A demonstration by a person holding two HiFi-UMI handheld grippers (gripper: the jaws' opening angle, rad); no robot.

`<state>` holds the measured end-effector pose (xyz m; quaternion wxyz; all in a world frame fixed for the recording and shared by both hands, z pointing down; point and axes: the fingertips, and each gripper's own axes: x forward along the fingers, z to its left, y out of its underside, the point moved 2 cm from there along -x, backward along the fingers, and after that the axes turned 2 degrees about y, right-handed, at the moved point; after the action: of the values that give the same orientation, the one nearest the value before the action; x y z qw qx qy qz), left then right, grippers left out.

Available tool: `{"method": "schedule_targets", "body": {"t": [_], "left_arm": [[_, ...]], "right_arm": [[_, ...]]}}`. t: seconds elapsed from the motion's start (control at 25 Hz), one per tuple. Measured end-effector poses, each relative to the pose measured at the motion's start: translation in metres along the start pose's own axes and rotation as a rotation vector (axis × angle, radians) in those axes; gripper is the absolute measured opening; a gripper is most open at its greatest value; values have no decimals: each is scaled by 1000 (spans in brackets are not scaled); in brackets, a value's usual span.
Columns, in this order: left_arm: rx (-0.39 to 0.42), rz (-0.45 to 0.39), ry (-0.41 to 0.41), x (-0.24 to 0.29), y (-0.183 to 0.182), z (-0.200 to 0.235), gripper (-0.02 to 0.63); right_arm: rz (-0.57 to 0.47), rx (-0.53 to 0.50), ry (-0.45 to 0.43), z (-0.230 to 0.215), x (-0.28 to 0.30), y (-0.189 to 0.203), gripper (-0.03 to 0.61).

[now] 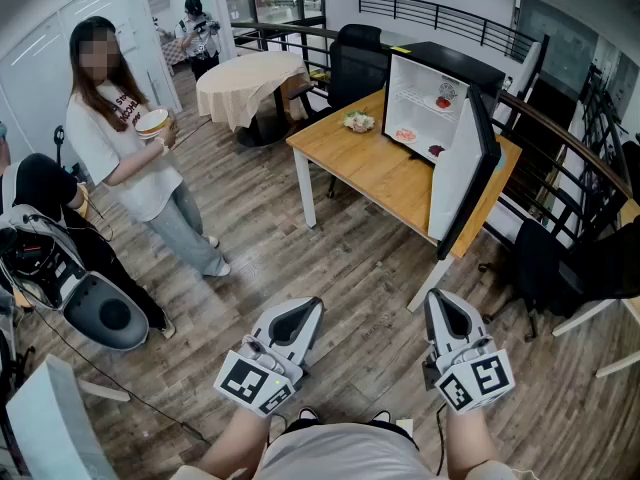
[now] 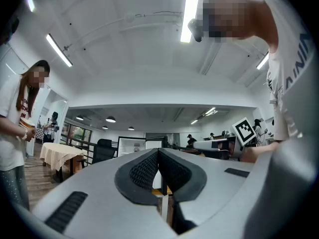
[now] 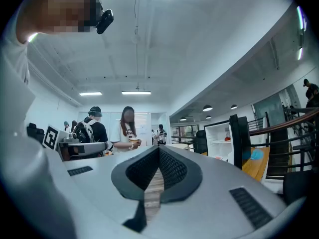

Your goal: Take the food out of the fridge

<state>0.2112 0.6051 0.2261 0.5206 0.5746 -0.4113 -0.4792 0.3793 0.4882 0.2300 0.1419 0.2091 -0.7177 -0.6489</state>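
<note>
- The left hand-held gripper (image 1: 303,316) and right hand-held gripper (image 1: 447,315) sit low in front, both clenched on nothing.
- Bare wood floor (image 1: 330,258) lies ahead.
- A person (image 1: 125,158) stands to the left.
- The fridge (image 1: 420,80) is on the bench (image 1: 375,173), well apart from the grippers, with its door (image 1: 462,173) open and food (image 1: 405,135) on its shelves.

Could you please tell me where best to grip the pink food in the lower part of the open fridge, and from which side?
Probably by its front edge, straight in through the fridge's open front: the pink food lies low and flat, the shelf above it and the closed cabinet bar other approaches, and the door stands swung aside.
</note>
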Motion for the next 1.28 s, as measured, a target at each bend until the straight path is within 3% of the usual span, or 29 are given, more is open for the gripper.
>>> {"method": "schedule_targets", "body": {"t": [0.8, 1.28], "left_arm": [[-10, 5, 9, -11, 0, 8, 9], [-21, 5, 31, -54, 14, 70, 9]], "right_arm": [[-9, 16, -22, 19, 8, -1, 20], [-29, 1, -107, 86, 50, 14, 20]]}}
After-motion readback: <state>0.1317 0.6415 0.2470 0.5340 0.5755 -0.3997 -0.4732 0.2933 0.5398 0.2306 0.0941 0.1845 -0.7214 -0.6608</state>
